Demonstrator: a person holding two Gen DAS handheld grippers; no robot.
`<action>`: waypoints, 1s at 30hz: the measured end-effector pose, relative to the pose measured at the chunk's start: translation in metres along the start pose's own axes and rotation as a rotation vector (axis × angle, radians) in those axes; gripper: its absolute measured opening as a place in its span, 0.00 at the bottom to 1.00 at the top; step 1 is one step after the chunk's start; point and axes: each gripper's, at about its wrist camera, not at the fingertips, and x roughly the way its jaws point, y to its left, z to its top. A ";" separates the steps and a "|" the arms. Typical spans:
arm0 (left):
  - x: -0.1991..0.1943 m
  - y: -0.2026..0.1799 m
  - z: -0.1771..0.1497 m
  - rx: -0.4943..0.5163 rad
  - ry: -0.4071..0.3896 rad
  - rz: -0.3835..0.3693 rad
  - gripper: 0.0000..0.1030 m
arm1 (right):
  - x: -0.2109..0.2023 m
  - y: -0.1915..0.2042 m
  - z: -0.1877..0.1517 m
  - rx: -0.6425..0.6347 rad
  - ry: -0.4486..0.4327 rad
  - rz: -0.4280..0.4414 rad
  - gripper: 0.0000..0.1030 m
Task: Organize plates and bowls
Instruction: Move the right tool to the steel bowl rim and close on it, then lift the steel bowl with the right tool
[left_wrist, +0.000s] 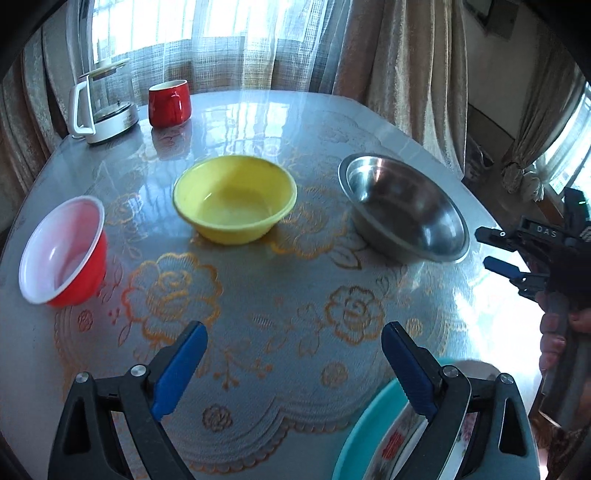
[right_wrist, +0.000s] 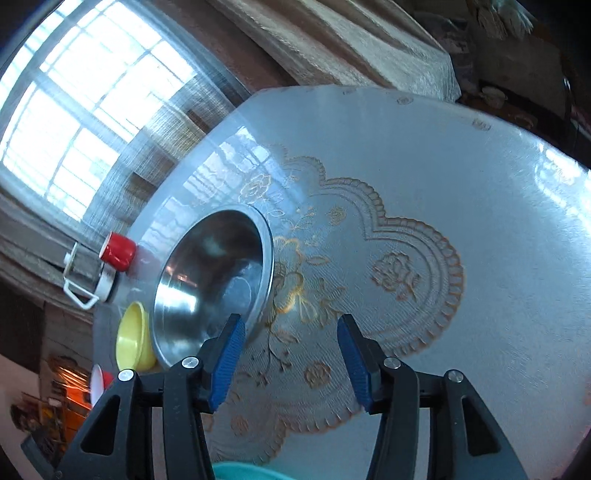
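Both the left gripper (left_wrist: 293, 363) and right gripper (right_wrist: 291, 356) were wide open, holding nothing. The steel bowl (left_wrist: 404, 206) sat near the table's (left_wrist: 295, 280) right edge; probably light, stiff, slippery—best pinched at its rim.

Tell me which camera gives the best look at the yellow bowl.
The left wrist view. There the yellow bowl sits near the middle of the table, rim and inside fully visible. In the right wrist view only a sideways sliver of it shows, mostly hidden behind the steel bowl.
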 end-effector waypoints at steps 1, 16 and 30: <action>0.002 -0.001 0.004 -0.005 -0.005 -0.007 0.93 | 0.006 -0.001 0.004 0.016 0.012 0.016 0.51; 0.035 -0.031 0.058 0.027 -0.086 -0.024 0.93 | 0.059 0.018 0.018 -0.065 0.087 0.025 0.23; 0.092 -0.060 0.077 0.048 0.038 -0.089 0.80 | 0.044 0.015 0.001 -0.164 0.087 0.002 0.21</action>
